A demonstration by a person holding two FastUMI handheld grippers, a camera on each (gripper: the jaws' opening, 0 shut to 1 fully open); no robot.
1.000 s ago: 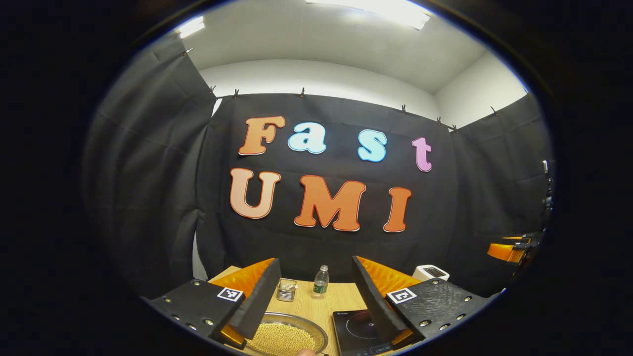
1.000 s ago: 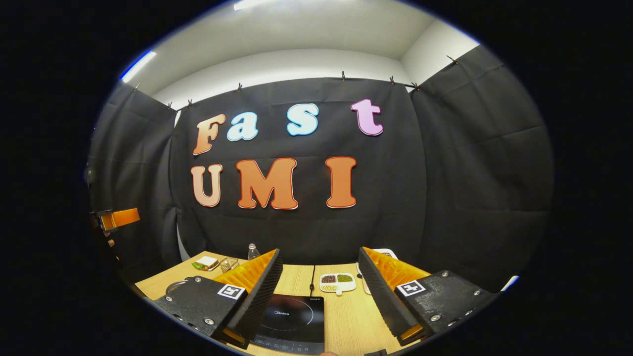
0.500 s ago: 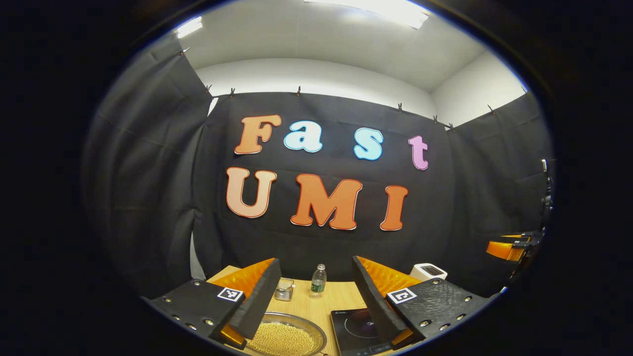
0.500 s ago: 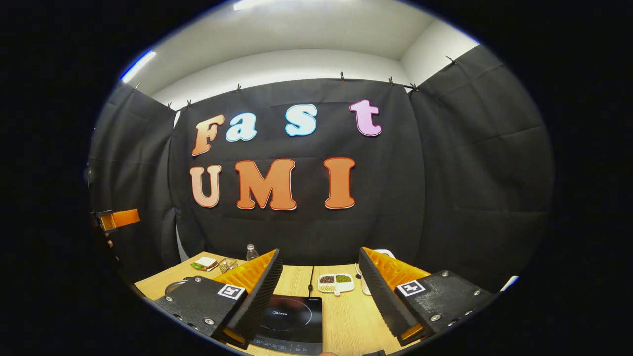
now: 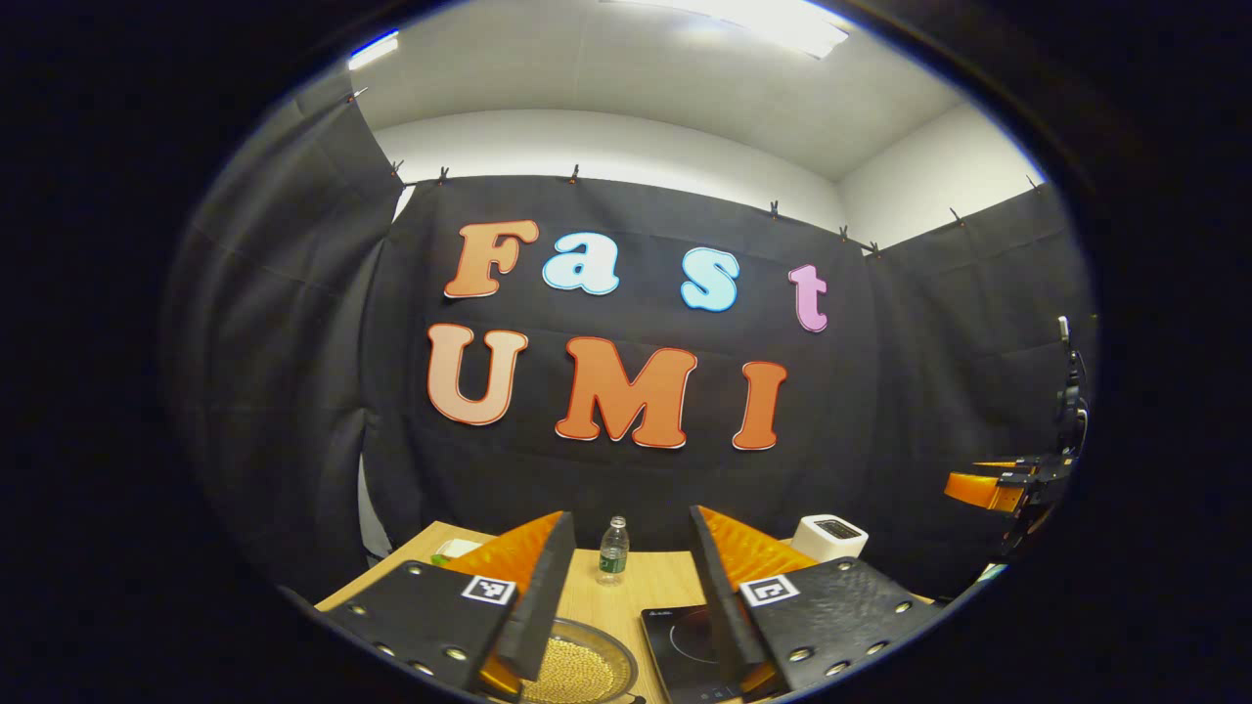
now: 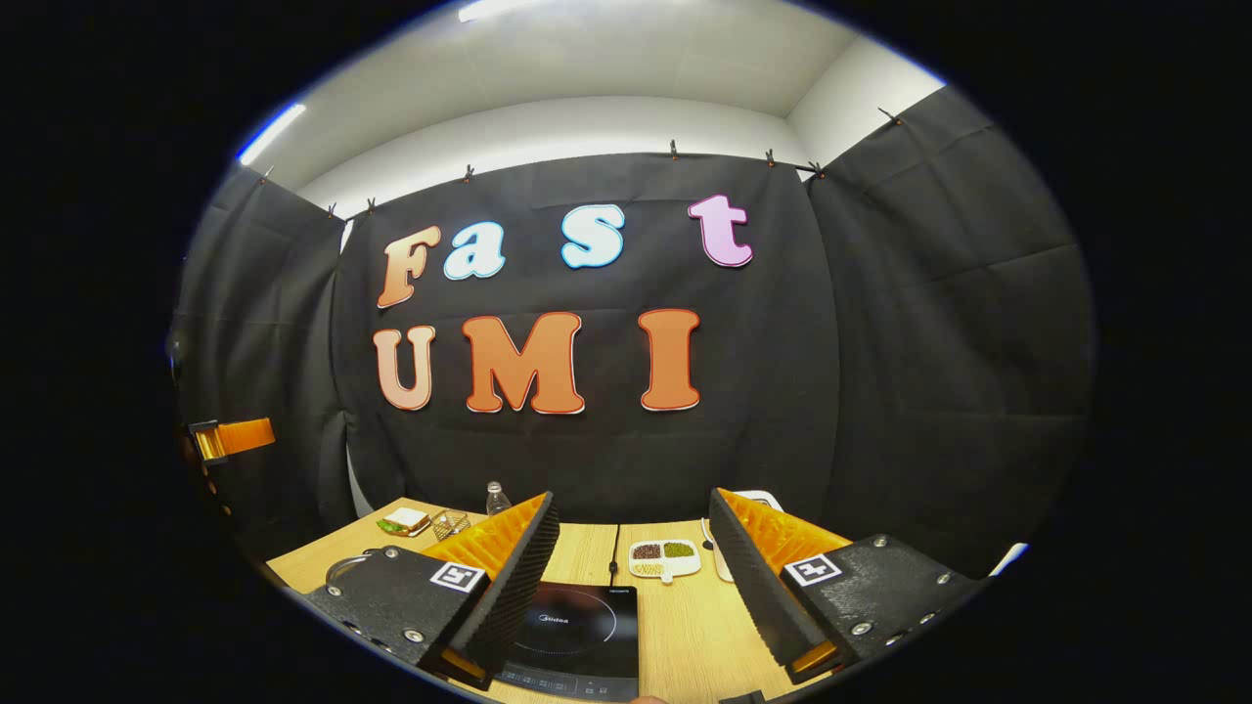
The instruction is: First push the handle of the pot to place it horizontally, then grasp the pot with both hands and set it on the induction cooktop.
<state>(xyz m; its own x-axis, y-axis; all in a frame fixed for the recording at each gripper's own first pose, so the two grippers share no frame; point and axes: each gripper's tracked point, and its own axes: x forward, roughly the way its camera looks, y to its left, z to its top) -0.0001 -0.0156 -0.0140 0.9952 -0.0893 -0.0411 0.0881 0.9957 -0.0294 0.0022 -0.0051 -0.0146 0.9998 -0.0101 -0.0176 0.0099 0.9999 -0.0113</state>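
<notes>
A metal pot [image 5: 579,671] full of yellow beans sits on the wooden table, low between my left gripper's fingers. Just right of it lies the black induction cooktop [image 5: 680,638]. My left gripper [image 5: 628,528] is open, held above the pot and not touching it. The right gripper view has the cooktop [image 6: 579,631] below my open right gripper [image 6: 631,508], which holds nothing. A curved metal piece, probably the pot's handle [image 6: 344,565], peeks out by the left finger. Each gripper also appears far off at the other view's edge.
A water bottle [image 5: 612,551] and a white toaster [image 5: 829,536] stand at the table's back. In the right gripper view, a sandwich plate [image 6: 403,521], a wire basket [image 6: 450,524] and a divided dish of beans [image 6: 665,558] lie beyond the cooktop.
The left gripper has swung a little to the right, so the wire basket is now hidden behind its left finger. Its fingers stand slightly closer together. The right gripper has barely moved.
</notes>
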